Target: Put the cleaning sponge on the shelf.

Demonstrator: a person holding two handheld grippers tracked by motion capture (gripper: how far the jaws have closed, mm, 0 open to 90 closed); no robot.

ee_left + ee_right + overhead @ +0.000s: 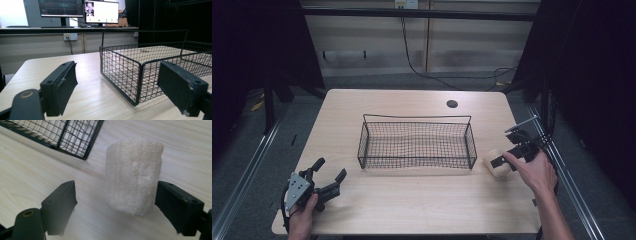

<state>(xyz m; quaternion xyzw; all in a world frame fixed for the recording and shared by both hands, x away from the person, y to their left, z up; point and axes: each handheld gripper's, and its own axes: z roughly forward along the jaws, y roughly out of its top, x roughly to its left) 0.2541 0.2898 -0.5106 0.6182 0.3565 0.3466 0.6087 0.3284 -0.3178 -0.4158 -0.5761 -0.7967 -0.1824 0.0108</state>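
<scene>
A black wire basket (417,118) stands empty in the middle of the wooden table (412,205). To its right lies a pale beige loofah-like sponge cylinder (495,165). My right gripper (508,148) reaches over it from the right. In the right gripper view the sponge (133,175) sits between the open jaws of that gripper (116,188): close against the right-hand pad, with a wide gap to the left-hand one. My left gripper (331,169) rests near the table's front left corner, open and holding nothing. In the left gripper view it (117,75) faces the basket's near corner (137,65).
A round cable hole (452,104) sits in the table behind the basket. The table's right edge is close behind the right hand. A corner of the basket (75,135) lies a short way from the sponge. Monitors (101,11) stand on a desk beyond the table.
</scene>
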